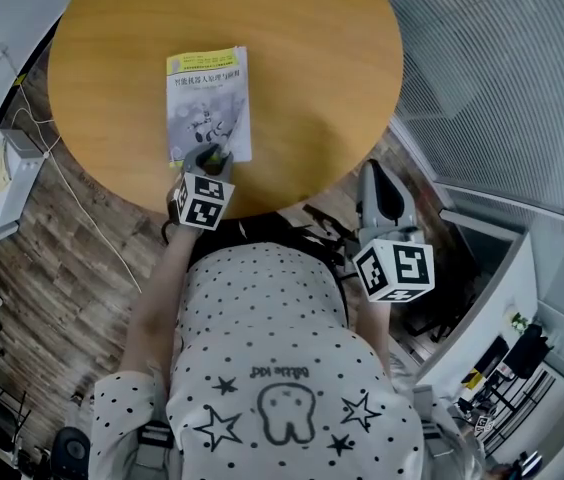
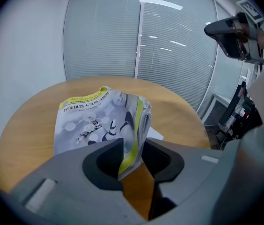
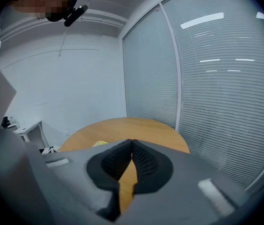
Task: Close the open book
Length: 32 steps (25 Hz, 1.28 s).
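Note:
A book (image 1: pixel 209 98) with a grey and yellow cover lies cover up on the round wooden table (image 1: pixel 312 58), near its front edge. My left gripper (image 1: pixel 212 155) sits at the book's near edge, pointing down at it. In the left gripper view the book's (image 2: pixel 92 118) near corner curls up between the jaws of the left gripper (image 2: pixel 133 149). It leans on the left jaw, and bare table shows beside the right jaw. My right gripper (image 1: pixel 380 183) hangs off the table's right side. Its jaws meet at the tips (image 3: pixel 131 144), with nothing in them.
A white box (image 1: pixel 2 173) and cables lie on the wood floor left of the table. Window blinds (image 1: pixel 502 78) run along the right side. Black equipment (image 2: pixel 242 116) stands on the floor at the right. The person's dotted shirt (image 1: pixel 272 368) fills the bottom of the head view.

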Tool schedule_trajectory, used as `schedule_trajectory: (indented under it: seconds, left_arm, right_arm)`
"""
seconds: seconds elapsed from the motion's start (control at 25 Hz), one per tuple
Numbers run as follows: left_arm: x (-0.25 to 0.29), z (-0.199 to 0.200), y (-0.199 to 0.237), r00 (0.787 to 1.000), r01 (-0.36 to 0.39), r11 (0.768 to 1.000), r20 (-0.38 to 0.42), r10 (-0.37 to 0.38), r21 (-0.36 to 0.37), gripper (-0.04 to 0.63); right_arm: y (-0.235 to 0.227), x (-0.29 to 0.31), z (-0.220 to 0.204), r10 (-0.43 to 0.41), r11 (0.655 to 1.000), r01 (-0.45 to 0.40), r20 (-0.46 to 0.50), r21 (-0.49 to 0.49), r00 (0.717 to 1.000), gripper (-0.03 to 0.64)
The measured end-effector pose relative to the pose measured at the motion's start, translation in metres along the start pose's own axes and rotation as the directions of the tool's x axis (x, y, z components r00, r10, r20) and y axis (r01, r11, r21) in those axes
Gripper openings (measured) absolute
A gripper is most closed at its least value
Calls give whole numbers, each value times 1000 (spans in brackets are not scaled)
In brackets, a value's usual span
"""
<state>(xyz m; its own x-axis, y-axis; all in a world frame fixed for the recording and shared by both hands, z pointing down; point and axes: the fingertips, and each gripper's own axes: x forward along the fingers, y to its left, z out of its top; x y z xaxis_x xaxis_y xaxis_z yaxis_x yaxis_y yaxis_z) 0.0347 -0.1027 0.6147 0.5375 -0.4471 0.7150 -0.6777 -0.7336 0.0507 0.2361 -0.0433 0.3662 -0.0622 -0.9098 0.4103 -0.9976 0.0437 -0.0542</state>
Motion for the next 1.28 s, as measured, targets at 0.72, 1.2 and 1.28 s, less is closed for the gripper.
schedule_trajectory:
  seconds: [0.72, 1.2, 1.28]
  left_arm:
    - [-13, -10, -17, 998, 62, 997, 27, -63, 42, 301]
    - [-35, 11, 5, 993, -6, 999, 116, 10, -31, 212]
    - [-42, 17, 11, 989, -24, 999, 143, 30, -42, 172]
  right_arm:
    - [6, 6, 0, 36, 999, -36, -13, -17, 999, 3]
    - [19, 14, 8, 75, 997, -75, 0, -33, 997, 5]
    - [23, 16, 9, 83, 996, -83, 4, -37, 997, 5]
